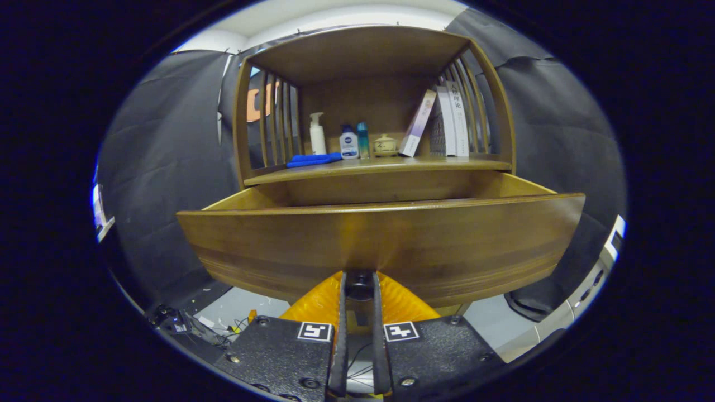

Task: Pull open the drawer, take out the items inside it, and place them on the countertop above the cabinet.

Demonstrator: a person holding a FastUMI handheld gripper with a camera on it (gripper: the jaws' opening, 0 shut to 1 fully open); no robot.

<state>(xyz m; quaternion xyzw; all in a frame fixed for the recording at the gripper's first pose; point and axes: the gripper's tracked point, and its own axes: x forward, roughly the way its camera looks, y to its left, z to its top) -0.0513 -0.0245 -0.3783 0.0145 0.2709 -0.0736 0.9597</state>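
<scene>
gripper view: hand-held gripper (360, 282) clamps the knob (360, 286) under the pulled-out drawer (380, 240)

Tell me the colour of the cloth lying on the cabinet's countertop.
Blue; the cloth shows best in the gripper view, beside the white pump bottle.

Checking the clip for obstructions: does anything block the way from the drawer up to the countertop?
The countertop front edge is open above the pulled-out drawer; bottles, a blue cloth and books sit further back. The gripper jaws grip the drawer knob.
</scene>
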